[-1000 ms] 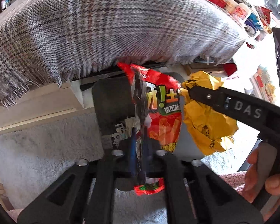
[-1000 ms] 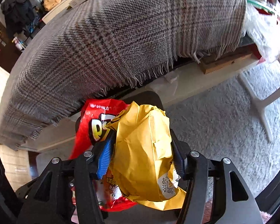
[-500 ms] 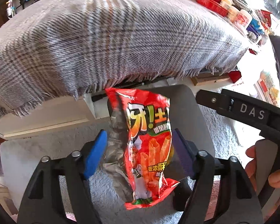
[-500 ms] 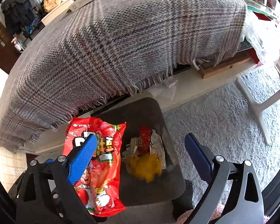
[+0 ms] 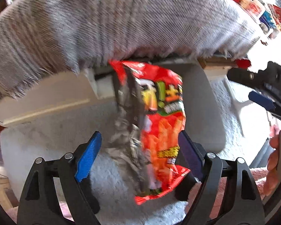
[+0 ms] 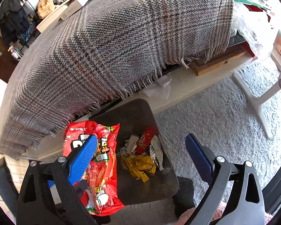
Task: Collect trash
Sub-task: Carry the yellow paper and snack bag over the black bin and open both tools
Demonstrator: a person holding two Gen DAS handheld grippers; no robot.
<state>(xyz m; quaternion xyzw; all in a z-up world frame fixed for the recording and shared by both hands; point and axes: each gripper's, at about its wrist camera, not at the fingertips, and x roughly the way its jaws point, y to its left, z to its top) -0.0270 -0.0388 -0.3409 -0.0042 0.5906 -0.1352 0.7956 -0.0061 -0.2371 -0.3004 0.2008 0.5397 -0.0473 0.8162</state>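
A red snack bag (image 5: 159,123) hangs blurred between the jaws of my open left gripper (image 5: 140,153), touching neither pad, over the dark bin (image 5: 208,112). In the right wrist view the same bag (image 6: 99,161) sits at the left rim of the bin (image 6: 134,112). A crumpled yellow wrapper (image 6: 140,166) lies inside the bin with a small red packet (image 6: 146,140) and paper scraps. My right gripper (image 6: 140,159) is open and empty above the bin. Its blue pad also shows at the right of the left wrist view (image 5: 260,99).
A plaid grey blanket (image 6: 121,43) covers the table behind the bin, its fringe hanging over the edge. A pale shag rug (image 6: 215,121) lies under the bin. A white stand leg (image 6: 256,101) is on the right. A wooden box (image 6: 219,60) sits under the table.
Both grippers opened. The yellow wrapper dropped from my right gripper into the bin. The red bag came free of my left gripper and is slipping down toward the bin.
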